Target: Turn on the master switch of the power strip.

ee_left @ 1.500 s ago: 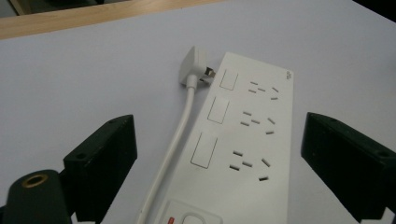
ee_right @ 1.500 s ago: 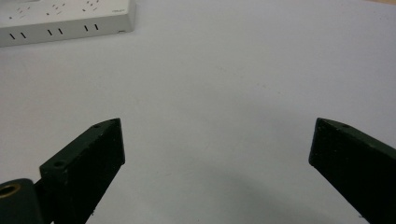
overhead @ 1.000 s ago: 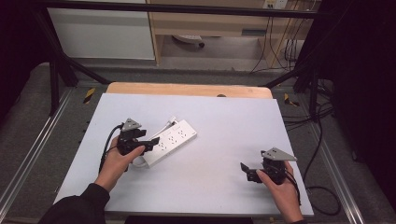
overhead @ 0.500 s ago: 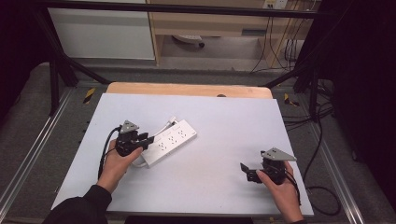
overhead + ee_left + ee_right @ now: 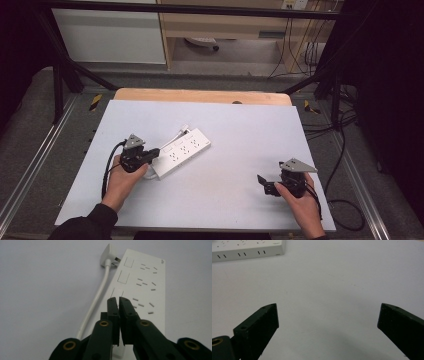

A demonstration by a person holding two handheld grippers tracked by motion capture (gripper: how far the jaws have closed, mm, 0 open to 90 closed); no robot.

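Observation:
A white power strip [image 5: 182, 150] lies slantwise on the white table sheet [image 5: 240, 125], left of the middle. Its white cord [image 5: 97, 297] runs along its side to a white plug [image 5: 109, 255] lying by the far end. My left gripper [image 5: 154, 152] hovers over the strip's near end. Its jaws have just been closing and now stand shut [image 5: 118, 301], with nothing seen between the pads. My right gripper [image 5: 264, 184] rests near the front right of the sheet, open [image 5: 328, 322] over bare sheet, and the strip [image 5: 247, 248] lies far off it.
A wooden table edge [image 5: 200, 96] shows behind the sheet. Metal frame rails [image 5: 40, 150] run along both sides. Black cables [image 5: 345, 150] lie on the floor at the right. A pale cabinet [image 5: 110, 35] stands at the back.
The left gripper's jaws have closed above the strip's near end, and the left hand has shifted slightly. The right hand and the strip have not moved.

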